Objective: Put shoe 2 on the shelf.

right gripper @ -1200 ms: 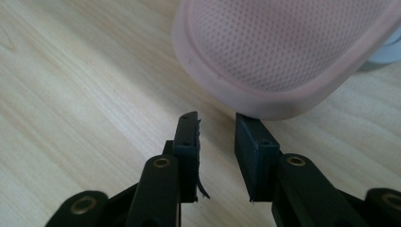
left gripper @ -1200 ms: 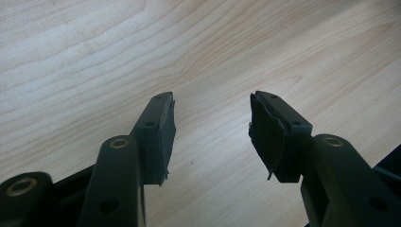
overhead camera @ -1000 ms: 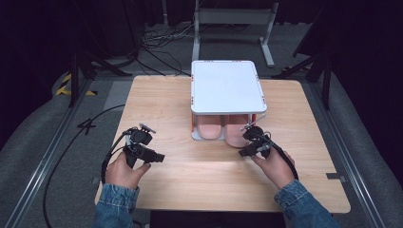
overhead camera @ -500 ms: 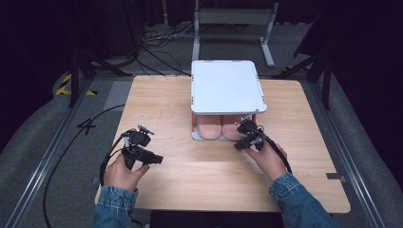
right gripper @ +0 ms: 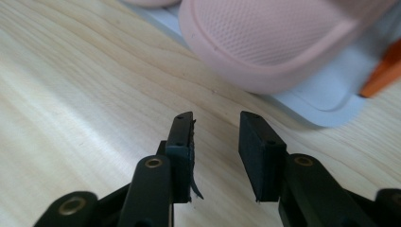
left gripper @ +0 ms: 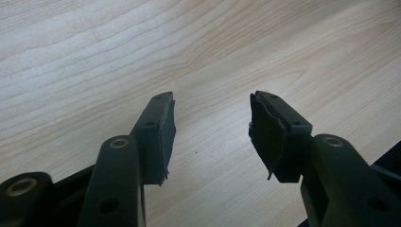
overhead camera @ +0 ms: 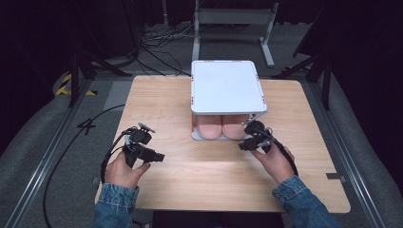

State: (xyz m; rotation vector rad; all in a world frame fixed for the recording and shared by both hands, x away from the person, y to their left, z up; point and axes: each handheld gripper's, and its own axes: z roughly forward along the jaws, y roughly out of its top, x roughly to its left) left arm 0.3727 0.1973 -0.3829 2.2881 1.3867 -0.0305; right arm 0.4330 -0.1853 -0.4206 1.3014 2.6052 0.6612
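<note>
A white two-level rack (overhead camera: 227, 85) stands at the table's far middle. On its lower shelf lie two pink slippers, a left one (overhead camera: 209, 127) and a right one (overhead camera: 235, 127), toes toward me. My right gripper (overhead camera: 246, 137) sits just in front of the right slipper (right gripper: 279, 42). Its jaws (right gripper: 216, 124) have just been opening and have nothing between them. My left gripper (overhead camera: 159, 156) rests at the table's left, open over bare wood (left gripper: 212, 106).
The wooden table (overhead camera: 209, 180) has free room in front of the rack and on both sides. The rack's white base plate (right gripper: 326, 101) and an orange post (right gripper: 385, 68) lie close beyond the right gripper. Cables trail off the table's left edge.
My right gripper leaned in toward the right slipper, then drew back a little to the right. The left gripper has kept still.
</note>
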